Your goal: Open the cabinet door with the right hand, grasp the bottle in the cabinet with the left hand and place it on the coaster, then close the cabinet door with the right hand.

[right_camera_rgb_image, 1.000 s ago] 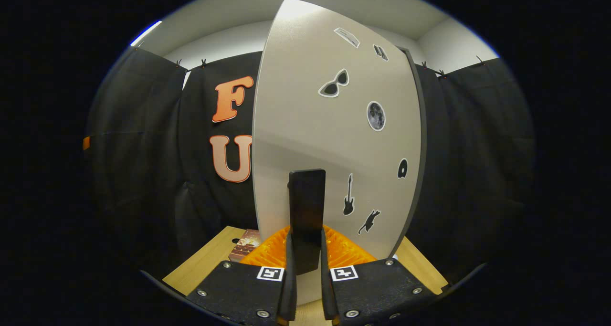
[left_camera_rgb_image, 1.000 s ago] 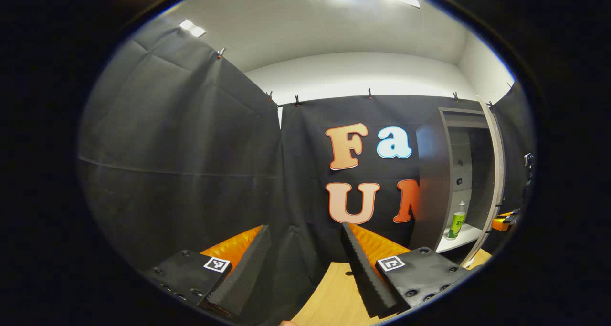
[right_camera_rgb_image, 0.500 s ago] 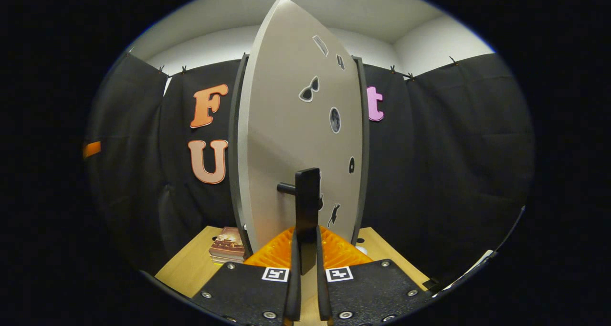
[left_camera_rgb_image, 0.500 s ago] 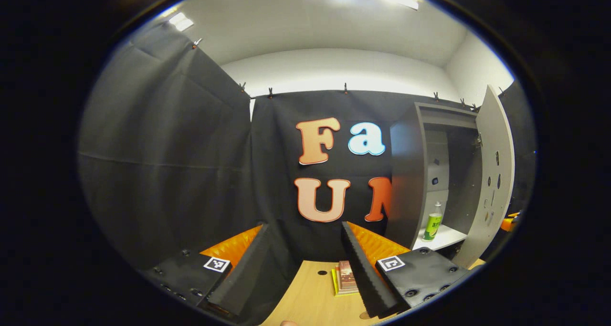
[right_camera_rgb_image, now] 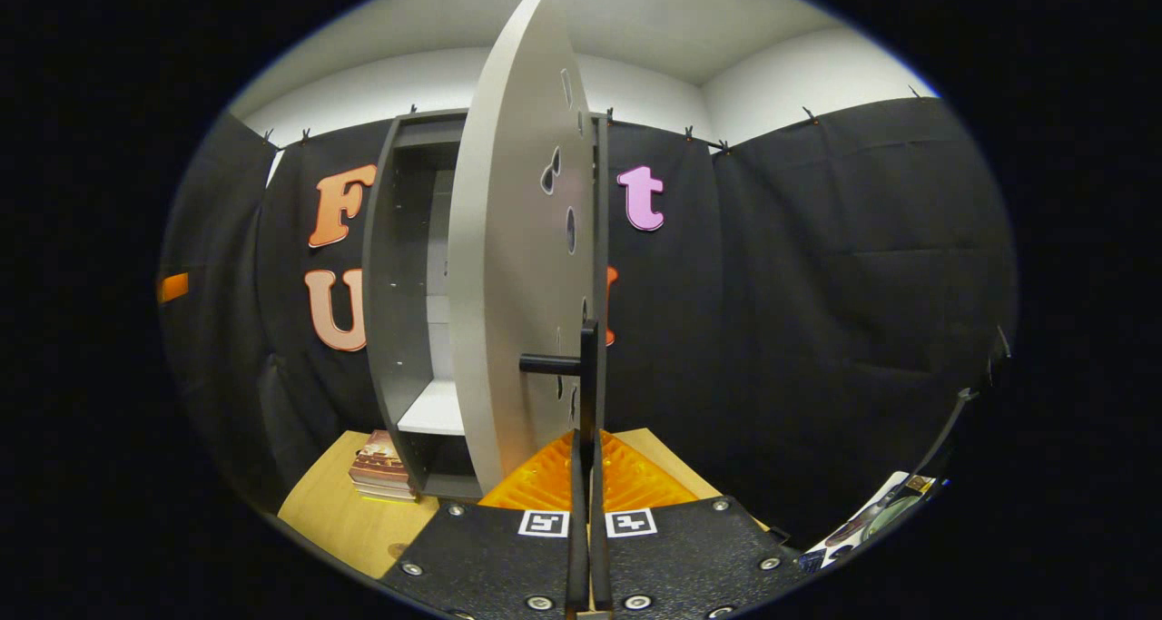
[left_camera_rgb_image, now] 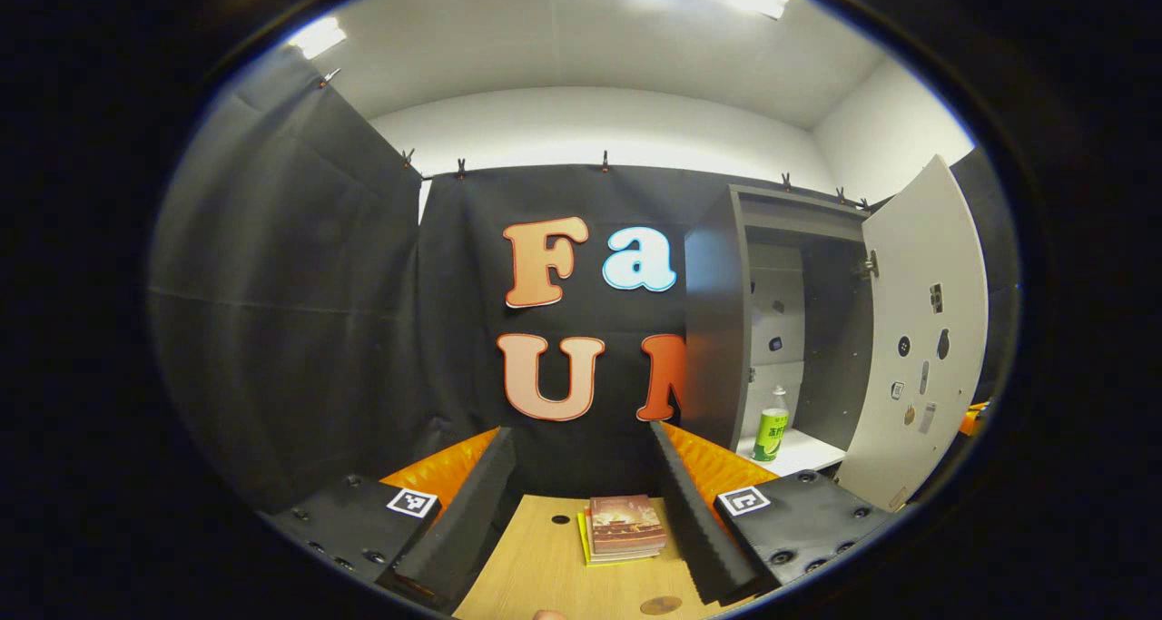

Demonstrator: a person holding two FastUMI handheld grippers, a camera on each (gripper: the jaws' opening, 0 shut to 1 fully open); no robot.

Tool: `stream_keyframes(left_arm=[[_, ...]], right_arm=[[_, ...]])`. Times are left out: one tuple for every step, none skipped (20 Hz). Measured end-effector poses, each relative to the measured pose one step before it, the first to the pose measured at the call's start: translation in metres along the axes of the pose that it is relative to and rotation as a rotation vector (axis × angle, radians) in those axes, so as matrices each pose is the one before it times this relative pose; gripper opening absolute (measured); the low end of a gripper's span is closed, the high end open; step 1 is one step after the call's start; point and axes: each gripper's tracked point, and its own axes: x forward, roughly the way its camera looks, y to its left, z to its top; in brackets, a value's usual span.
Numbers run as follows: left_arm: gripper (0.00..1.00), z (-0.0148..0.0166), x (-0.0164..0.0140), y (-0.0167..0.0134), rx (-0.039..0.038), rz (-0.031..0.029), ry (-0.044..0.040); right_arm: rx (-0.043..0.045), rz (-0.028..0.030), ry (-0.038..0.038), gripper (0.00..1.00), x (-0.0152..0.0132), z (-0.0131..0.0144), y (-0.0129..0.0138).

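bottle (left_camera_rgb_image: 773,423) in cabinet (left_camera_rgb_image: 717,329), beyond spread left gripper (left_camera_rgb_image: 581,502).

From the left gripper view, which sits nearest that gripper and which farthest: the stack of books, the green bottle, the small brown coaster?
1. Small round brown coaster: on the wooden table, just ahead of the left gripper.
2. Stack of books: farther along the table, between the fingers.
3. Green bottle: farthest, on the open grey cabinet's shelf, to the right.

cabinet (left_camera_rgb_image: 717,329) mouth: open, unblocked | door (left_camera_rgb_image: 921,329): swung wide right | books (left_camera_rgb_image: 625,527): on table before it
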Motion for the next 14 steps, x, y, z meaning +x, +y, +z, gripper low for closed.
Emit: stream_keyframes(left_arm=[[0.94, 0.00002, 0.00227, -0.00733, 0.00278, -0.00523, 0.00082], [0.93, -0.00007, 0.00154, -0.00796, 0.00454, -0.00516, 0.00089], [0.93, 0.00058, 0.00113, -0.00724, 0.00493, -0.00535, 0.00149], [0.93, -0.00187, 0.00228, -0.01025, 0.00472, -0.00561, 0.00117], [0.96, -0.00147, 0.00198, -0.00933, 0.00351, -0.00635, 0.00137], [0.93, -0.0011, 0.00272, -0.0096, 0.00229, -0.00635, 0.00165], [0.96, -0.00089, 0.00199, -0.01114, 0.00054, -0.00744, 0.00183], [0.94, -0.00161, 0.00497, -0.01047, -0.00164, -0.008, 0.00285], [0.96, -0.00132, 0.0052, -0.01113, -0.003, -0.01079, 0.00478], [0.94, -0.00216, 0.00427, -0.01186, -0.00338, -0.01028, 0.00525], [0.96, -0.001, 0.00413, -0.01152, -0.00419, -0.00771, 0.00428], [0.94, -0.00088, 0.00337, -0.01085, -0.00653, -0.00588, 0.00551], [0.94, -0.00344, 0.00355, -0.01151, -0.00797, -0.00867, 0.00742], [0.94, -0.00412, 0.00468, -0.01021, -0.00844, -0.00756, 0.00875]], right_arm=[[0.00523, -0.00245, 0.00138, 0.0, 0.00016, -0.00037, -0.00032], [0.00052, 0.00057, 0.00029, 0.0, 0.00037, -0.00032, -0.00041], [0.00236, 0.00229, 0.00076, 0.0, -0.00036, 0.00022, -0.00129], [0.00032, 0.00651, 0.00051, 0.0, 0.00028, 0.00018, 0.00126], [-0.00217, 0.00953, -0.00044, 0.0, 0.00062, -0.00034, 0.00035], [-0.00275, 0.01247, -0.00025, 0.0, 0.00013, -0.00016, 0.00112], [0.00016, 0.01285, -0.00067, 0.0, 0.00147, 0.00104, 0.0005], [0.00264, 0.01228, 0.00149, 0.0, 0.0007, -0.00019, 0.00071], [0.00254, 0.01104, 0.00128, 0.01, -0.00019, -0.00097, 0.00033], [-0.00018, 0.0107, 0.00182, 0.0, -0.00021, -0.00003, 0.00037], [-0.00191, 0.00901, 0.00194, 0.0, -0.00008, -0.00026, 0.0], [-0.00467, 0.00832, 0.00178, 0.0, 0.00022, -0.00042, -0.0002], [-0.00552, 0.00509, 0.00113, 0.0, 0.00066, -0.00003, -0.00014], [-0.0034, 0.00309, -0.00035, 0.0, 0.00036, 0.00013, -0.0014]])
